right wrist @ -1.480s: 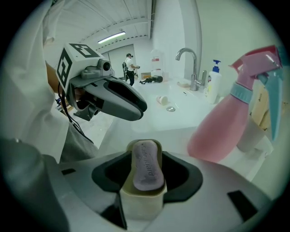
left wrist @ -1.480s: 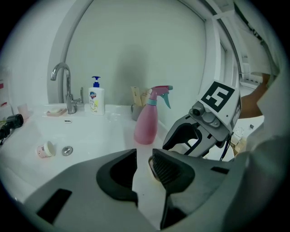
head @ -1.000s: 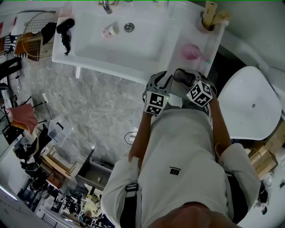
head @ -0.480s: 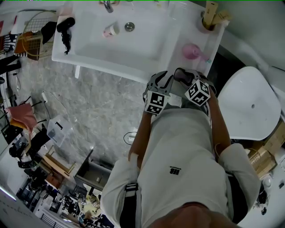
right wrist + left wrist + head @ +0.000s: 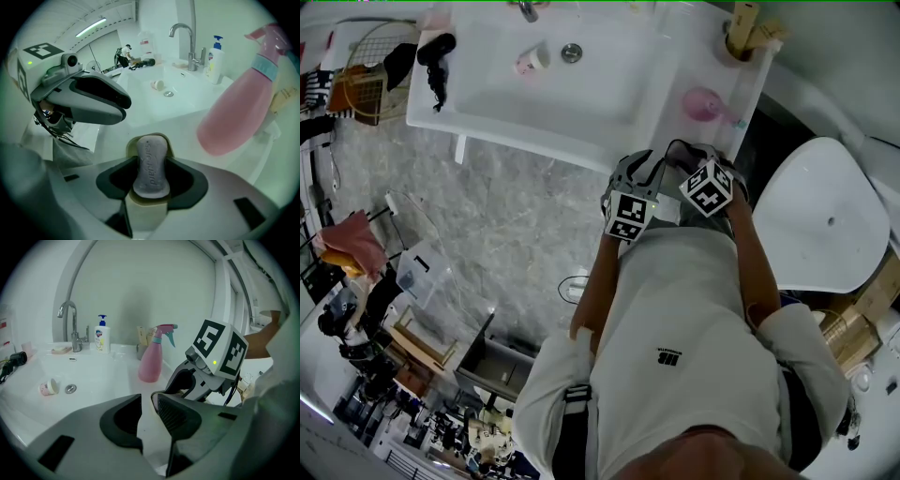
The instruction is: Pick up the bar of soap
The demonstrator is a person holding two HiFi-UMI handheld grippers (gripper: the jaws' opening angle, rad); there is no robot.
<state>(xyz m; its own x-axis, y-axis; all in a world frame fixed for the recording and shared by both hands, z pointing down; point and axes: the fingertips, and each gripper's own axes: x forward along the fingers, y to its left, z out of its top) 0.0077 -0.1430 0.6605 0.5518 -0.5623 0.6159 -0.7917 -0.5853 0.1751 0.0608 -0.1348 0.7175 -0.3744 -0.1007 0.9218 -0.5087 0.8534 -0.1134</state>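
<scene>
The bar of soap (image 5: 151,164) is greyish-pink with pressed lettering and stands on its edge between the jaws of my right gripper (image 5: 151,174), which is shut on it. A beige dish (image 5: 146,207) shows just under and behind the bar. In the head view the right gripper (image 5: 686,161) is at the sink counter's front edge, and the soap is hidden there. My left gripper (image 5: 146,401) is close beside it on the left, jaws a narrow gap apart and holding nothing.
A pink spray bottle (image 5: 239,108) stands on the counter just beyond the right gripper. The white basin (image 5: 553,89) holds a small cup (image 5: 530,63). A faucet (image 5: 70,324) and pump bottle (image 5: 102,336) stand at the back. A white toilet lid (image 5: 820,220) is to the right.
The right gripper has shifted slightly left and away from the body, and its marker cube has turned a little. The left gripper has stayed in place.
</scene>
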